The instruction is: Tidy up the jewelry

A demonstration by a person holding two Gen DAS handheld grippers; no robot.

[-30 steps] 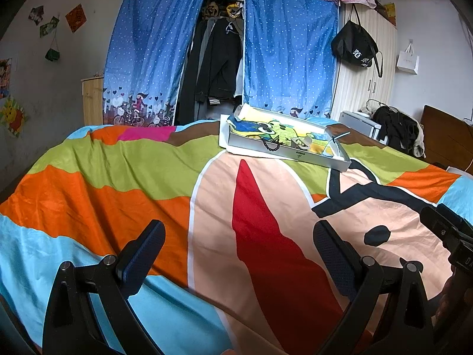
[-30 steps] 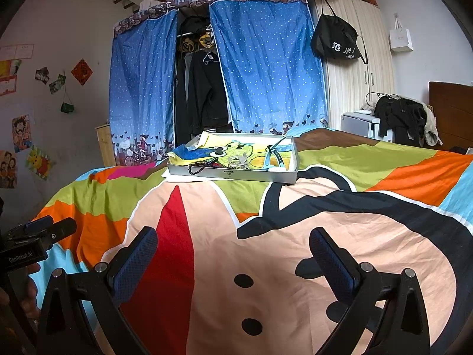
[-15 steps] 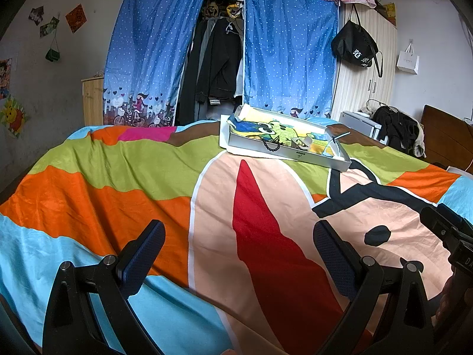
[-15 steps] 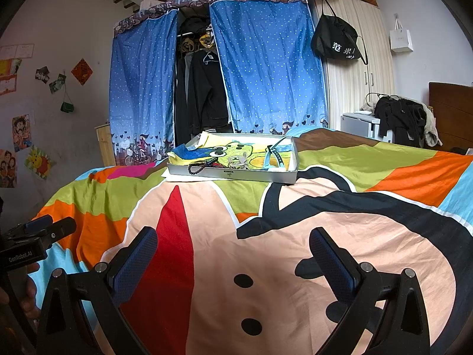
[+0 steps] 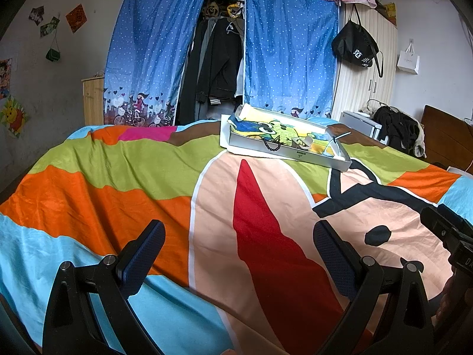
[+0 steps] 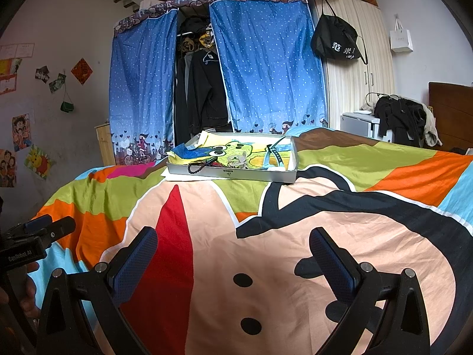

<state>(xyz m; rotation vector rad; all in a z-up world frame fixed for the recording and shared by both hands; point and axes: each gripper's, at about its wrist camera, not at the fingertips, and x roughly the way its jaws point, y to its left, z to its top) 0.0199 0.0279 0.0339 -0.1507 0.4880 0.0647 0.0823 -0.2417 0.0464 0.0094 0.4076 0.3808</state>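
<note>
Nothing is shifting between the earlier frames and this one: both grippers are holding the same low station over the near edge of the bed, and the tray's contents are lying as they lay.

A person is holding the left gripper (image 5: 238, 238) and the right gripper (image 6: 232, 244) just above the cartoon-print bedspread (image 6: 266, 216), each with its jaws standing wide apart and gripping nothing. The jewelry is sitting well away from them, toward the far edge of the bed, in a shallow grey tray (image 6: 254, 175) lined with a bright cartoon cloth. A black beaded bracelet (image 6: 196, 168) is draping over the tray's near rim at its left end; a small tangle of pale pieces (image 6: 238, 159) is resting mid-tray, and a blue strap (image 6: 276, 155) is leaning toward the right end.

Whether sorting is starting or winding up cannot be judged from this scene. Any further handling is calling for a long reach forward across the bed.
</note>
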